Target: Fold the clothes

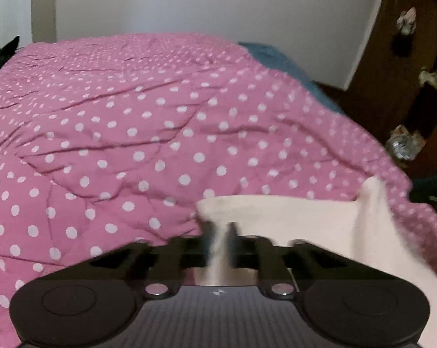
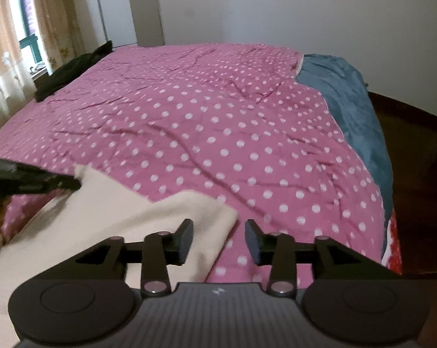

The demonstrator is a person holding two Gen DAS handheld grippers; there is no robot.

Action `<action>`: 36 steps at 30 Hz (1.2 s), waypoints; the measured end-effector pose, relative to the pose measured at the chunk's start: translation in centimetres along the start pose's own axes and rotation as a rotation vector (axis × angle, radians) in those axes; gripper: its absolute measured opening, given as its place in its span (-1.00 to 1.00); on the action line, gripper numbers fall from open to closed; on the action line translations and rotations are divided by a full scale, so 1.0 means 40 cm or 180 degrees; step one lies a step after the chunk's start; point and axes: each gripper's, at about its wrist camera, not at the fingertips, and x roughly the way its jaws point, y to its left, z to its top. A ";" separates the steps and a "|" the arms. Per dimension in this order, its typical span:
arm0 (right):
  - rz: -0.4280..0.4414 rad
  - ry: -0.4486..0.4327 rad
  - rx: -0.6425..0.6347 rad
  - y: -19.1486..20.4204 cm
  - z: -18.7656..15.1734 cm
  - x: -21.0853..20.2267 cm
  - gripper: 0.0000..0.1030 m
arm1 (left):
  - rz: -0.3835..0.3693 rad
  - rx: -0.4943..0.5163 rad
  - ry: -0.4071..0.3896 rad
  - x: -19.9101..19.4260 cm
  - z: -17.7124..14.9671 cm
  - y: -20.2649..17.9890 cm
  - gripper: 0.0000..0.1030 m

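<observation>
A cream garment (image 1: pixel 291 220) lies at the near edge of the bed with the pink dotted cover (image 1: pixel 131 116). My left gripper (image 1: pixel 220 232) is shut on a pinch of the cream cloth at its left corner; the view is blurred. In the right wrist view the same cream garment (image 2: pixel 108 217) spreads across the lower left, and the left gripper (image 2: pixel 38 181) shows as a dark shape at its far left corner. My right gripper (image 2: pixel 218 239) stands open over the garment's right corner, with one finger above the cloth and the other above the pink cover (image 2: pixel 218 116).
A teal blanket (image 2: pixel 351 110) runs along the bed's right side, with dark wooden floor beyond. A black garment (image 2: pixel 70 71) lies at the bed's far left by a curtained window (image 2: pixel 12 43). A dark wooden cabinet (image 1: pixel 415 72) stands to the right.
</observation>
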 end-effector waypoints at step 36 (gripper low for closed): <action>0.0284 0.0308 0.0131 0.050 -0.103 0.069 1.00 | 0.0705 0.0008 -0.0254 -0.018 0.044 -0.003 -0.92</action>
